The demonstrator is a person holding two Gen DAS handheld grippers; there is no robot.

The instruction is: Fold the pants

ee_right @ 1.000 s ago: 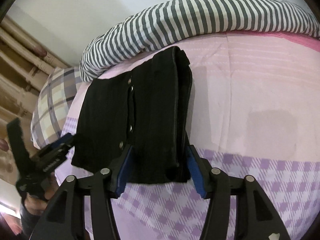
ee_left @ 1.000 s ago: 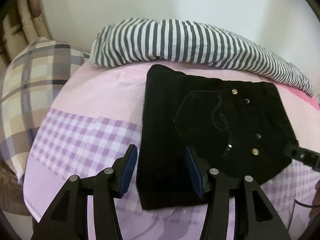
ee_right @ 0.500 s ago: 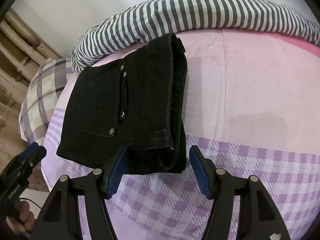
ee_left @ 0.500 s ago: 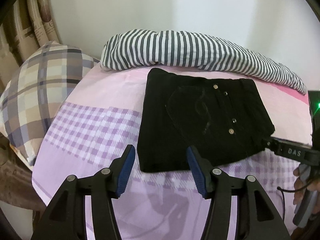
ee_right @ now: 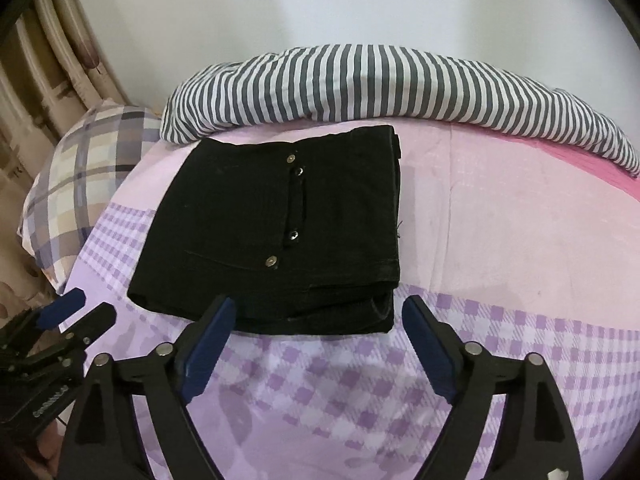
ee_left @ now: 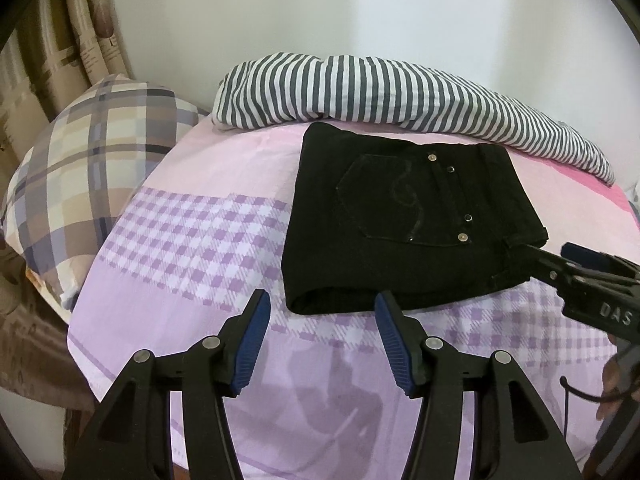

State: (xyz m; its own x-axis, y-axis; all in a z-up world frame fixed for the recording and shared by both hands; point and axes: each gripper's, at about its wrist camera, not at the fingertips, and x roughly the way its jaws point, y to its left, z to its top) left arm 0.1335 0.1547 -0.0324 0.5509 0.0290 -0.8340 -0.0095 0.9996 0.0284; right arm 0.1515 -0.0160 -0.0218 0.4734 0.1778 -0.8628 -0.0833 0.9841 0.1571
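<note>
The black pants (ee_left: 404, 220) lie folded in a compact rectangle on the pink and purple checked bed sheet (ee_left: 192, 240), back pocket and metal rivets facing up. They also show in the right wrist view (ee_right: 276, 232). My left gripper (ee_left: 320, 304) is open and empty, just in front of the fold's near edge. My right gripper (ee_right: 318, 308) is open and empty, also at the near edge, and appears at the right of the left wrist view (ee_left: 576, 264). The left gripper appears at the lower left of the right wrist view (ee_right: 76, 308).
A grey and white striped blanket (ee_left: 380, 92) lies rolled along the wall behind the pants. A plaid pillow (ee_left: 92, 160) sits at the left end of the bed. A curtain (ee_left: 60, 40) hangs at far left. The bed edge drops off at the left.
Both grippers have pulled back from the pants and risen, so the folded stack now lies free in front of them. The right gripper's jaws have opened wider.
</note>
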